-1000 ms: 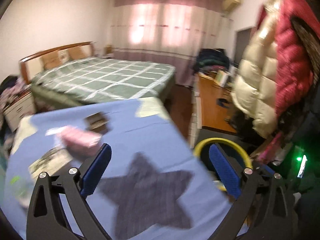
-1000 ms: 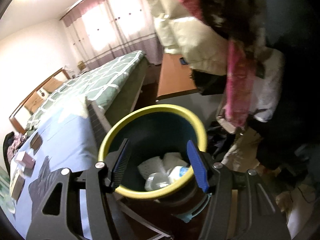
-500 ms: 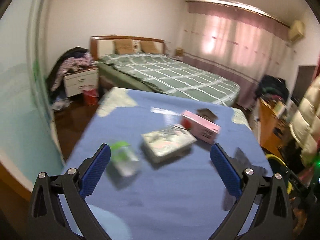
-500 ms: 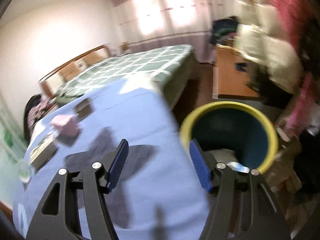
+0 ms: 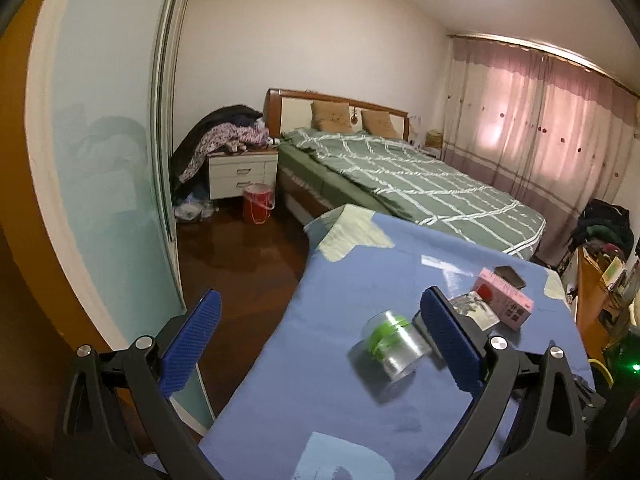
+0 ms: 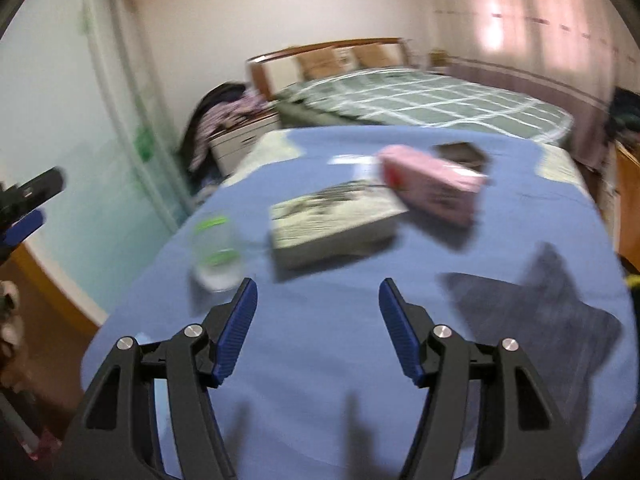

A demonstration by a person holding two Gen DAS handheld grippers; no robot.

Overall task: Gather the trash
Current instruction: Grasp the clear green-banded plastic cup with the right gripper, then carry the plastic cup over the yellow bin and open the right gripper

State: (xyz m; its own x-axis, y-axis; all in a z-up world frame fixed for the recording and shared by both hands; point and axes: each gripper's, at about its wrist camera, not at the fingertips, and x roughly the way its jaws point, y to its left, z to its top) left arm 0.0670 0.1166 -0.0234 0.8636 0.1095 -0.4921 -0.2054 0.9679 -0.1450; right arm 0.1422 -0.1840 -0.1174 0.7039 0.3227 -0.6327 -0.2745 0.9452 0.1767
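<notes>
Trash on the blue-covered table is what I am reaching for; both claws are empty, so I judge this the approach step, between pickups. My right claw has its jaws standing apart with nothing between them, having just been opening a little. Ahead of it and slightly left lies the clear plastic bottle with a green label, on its side, near the left fingertip but not touching. Straight ahead, farther out, sits a flat printed box, and beyond it to the right a pink box with a dark phone-like slab behind. My left claw is spread wide, also empty; the bottle lies just inside its right finger, the table edge running between the fingers. Next, I judge, one claw must centre on the bottle, drop to the cloth and close across its body; blur makes finer spacing hard to read.
</notes>
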